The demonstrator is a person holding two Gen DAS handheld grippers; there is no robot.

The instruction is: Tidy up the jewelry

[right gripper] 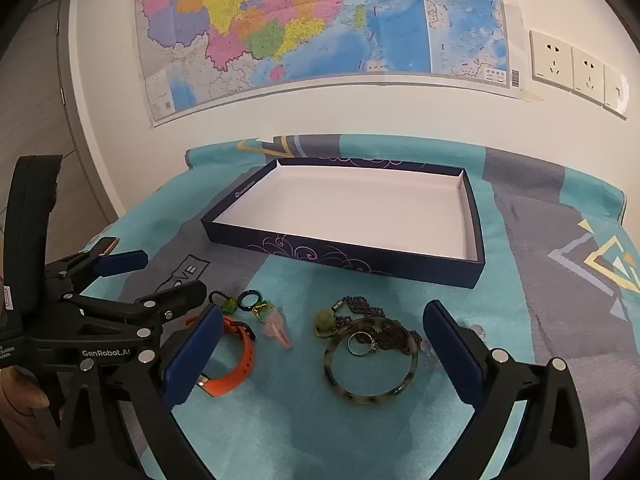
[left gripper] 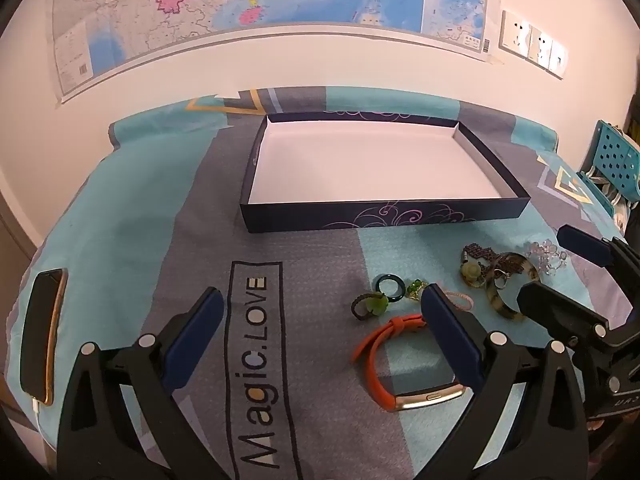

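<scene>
The jewelry [right gripper: 360, 336] is seen scattered on the desk's blue cloth [right gripper: 280, 420] just before the shallow navy box [right gripper: 400, 268], whose white floor is bare, with free cloth to its left, while the left claw [left gripper: 320, 344] and right claw [right gripper: 320, 356] are held wide open, gripping nothing.

L tongs [left gripper: 322, 312] open; box [left gripper: 384, 216] empty.

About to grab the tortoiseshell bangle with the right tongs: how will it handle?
The tortoiseshell bangle looks rigid and glossy, so probably slippery. A ring lies inside it and the beaded chain overlaps its rim, so lifting may drag them.
</scene>
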